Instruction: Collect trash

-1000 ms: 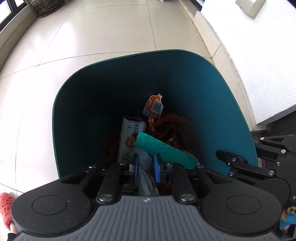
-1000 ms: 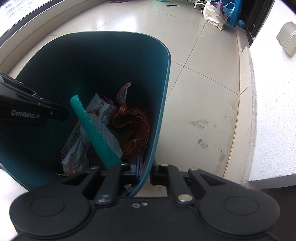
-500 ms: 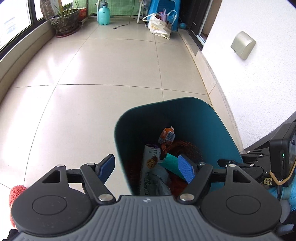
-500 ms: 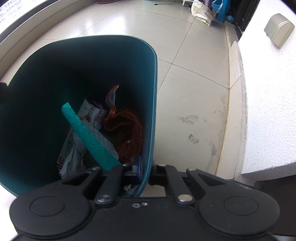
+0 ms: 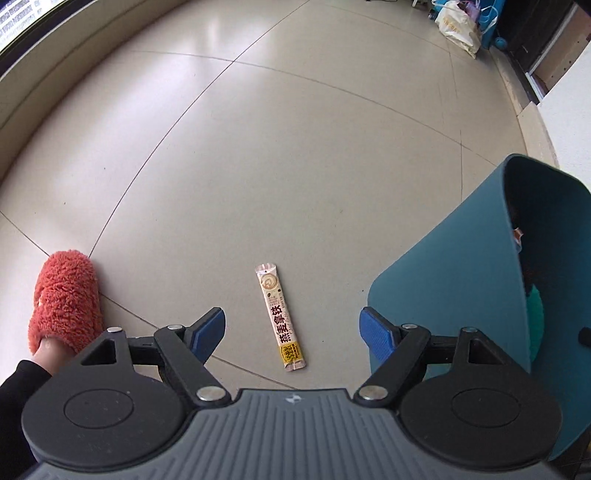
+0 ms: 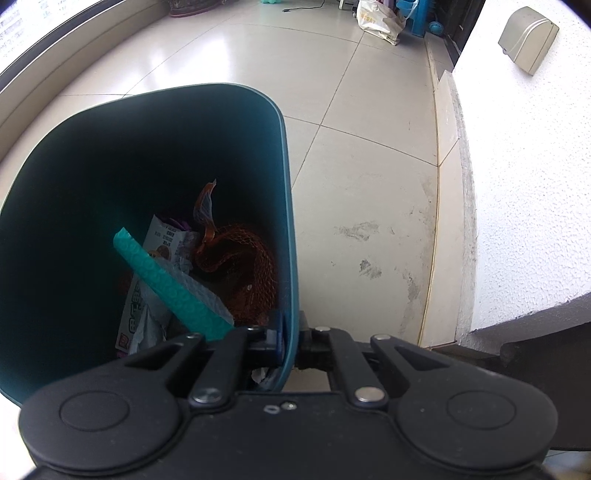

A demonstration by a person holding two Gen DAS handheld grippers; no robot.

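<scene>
A beige stick-shaped sachet [image 5: 280,316] lies on the tiled floor. My left gripper [image 5: 293,328] is open and empty above it, with the sachet between the two blue pads. A teal trash bin [image 5: 450,280] stands to the right of it. My right gripper [image 6: 290,334] is shut on the bin's rim [image 6: 290,258]. Inside the bin lie a teal foam strip [image 6: 173,286], an orange mesh bag [image 6: 247,266] and printed wrappers [image 6: 162,243].
A foot in a red fuzzy slipper [image 5: 64,299] stands left of the sachet. A white wall [image 6: 517,184] with a raised step runs on the right. Bags and blue items [image 6: 384,18] sit at the far end of the floor. A window ledge runs along the left.
My left gripper let go of a wrapper in the bin, opened, then swung left out of the bin to the floor over the sachet. My right gripper kept its hold on the rim.
</scene>
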